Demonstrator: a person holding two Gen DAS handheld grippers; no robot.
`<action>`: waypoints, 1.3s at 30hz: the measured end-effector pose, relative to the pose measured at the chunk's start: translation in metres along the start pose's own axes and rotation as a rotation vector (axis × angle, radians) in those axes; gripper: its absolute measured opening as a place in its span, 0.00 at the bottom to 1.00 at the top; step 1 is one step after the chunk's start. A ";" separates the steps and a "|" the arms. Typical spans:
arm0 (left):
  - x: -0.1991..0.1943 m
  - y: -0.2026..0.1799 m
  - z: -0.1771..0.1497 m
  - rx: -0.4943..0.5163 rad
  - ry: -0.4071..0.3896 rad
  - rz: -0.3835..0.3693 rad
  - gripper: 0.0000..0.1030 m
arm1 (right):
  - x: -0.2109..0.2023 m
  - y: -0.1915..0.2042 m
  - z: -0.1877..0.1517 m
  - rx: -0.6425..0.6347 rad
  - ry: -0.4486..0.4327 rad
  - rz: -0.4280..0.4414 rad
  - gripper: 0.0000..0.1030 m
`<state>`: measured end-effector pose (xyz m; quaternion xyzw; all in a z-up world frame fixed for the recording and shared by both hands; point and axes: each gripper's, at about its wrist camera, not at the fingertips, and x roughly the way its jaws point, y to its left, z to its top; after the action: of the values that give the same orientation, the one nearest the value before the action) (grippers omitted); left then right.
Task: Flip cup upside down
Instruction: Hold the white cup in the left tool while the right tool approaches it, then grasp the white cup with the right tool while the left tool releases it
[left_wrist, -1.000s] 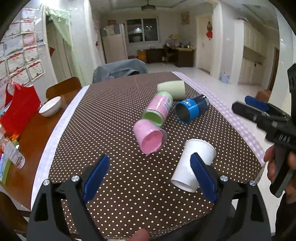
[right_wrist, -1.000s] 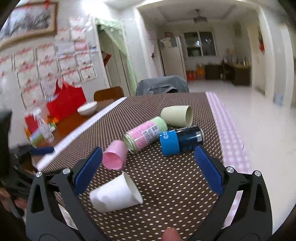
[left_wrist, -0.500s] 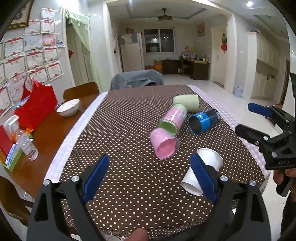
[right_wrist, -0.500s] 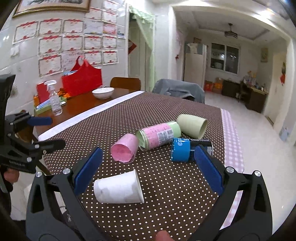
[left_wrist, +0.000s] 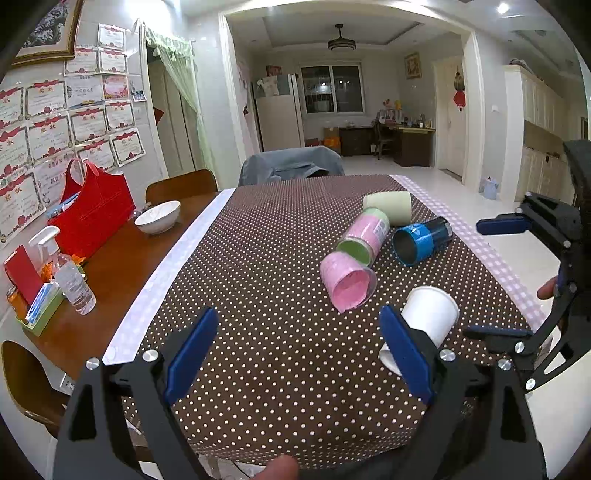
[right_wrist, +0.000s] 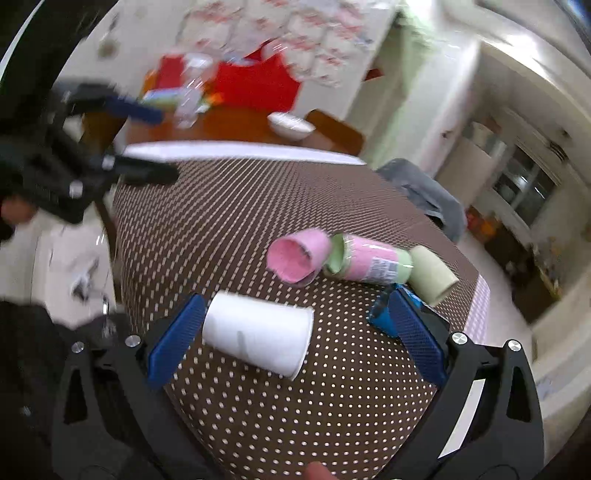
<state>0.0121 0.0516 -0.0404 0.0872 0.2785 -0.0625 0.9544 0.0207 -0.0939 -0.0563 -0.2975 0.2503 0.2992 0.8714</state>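
Note:
A white paper cup (left_wrist: 430, 317) lies on its side on the brown dotted tablecloth (left_wrist: 266, 295) near the front right. It also shows in the right wrist view (right_wrist: 258, 338). A pink cup (left_wrist: 345, 282), a pink-and-green can (left_wrist: 364, 234), a blue can (left_wrist: 421, 242) and a pale green cup (left_wrist: 389, 206) lie on their sides behind it. My left gripper (left_wrist: 299, 354) is open and empty, its right finger just in front of the white cup. My right gripper (right_wrist: 295, 339) is open around the white cup, above the table, touching nothing.
A wooden table part (left_wrist: 107, 266) at the left carries a white bowl (left_wrist: 158, 217), a red bag (left_wrist: 92, 210), a clear bottle (left_wrist: 75, 286) and a small box. A covered chair (left_wrist: 291, 164) stands at the far end. The table's right edge (left_wrist: 517, 291) drops to the floor.
My right gripper has swung down and left over the table, so the white cup now lies between its fingers; its view is blurred. My left gripper has tilted up slightly. The cups have not moved.

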 end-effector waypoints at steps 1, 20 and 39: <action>0.000 0.001 -0.002 0.000 0.002 0.001 0.85 | 0.003 0.002 0.000 -0.027 0.010 0.023 0.94; 0.008 0.013 -0.017 -0.026 0.052 0.004 0.85 | 0.069 0.023 0.003 -0.465 0.278 0.235 0.90; 0.031 0.025 -0.031 -0.060 0.116 0.006 0.85 | 0.134 0.038 0.004 -0.660 0.508 0.290 0.75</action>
<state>0.0258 0.0799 -0.0791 0.0629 0.3349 -0.0461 0.9390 0.0899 -0.0167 -0.1495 -0.5860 0.3868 0.3997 0.5893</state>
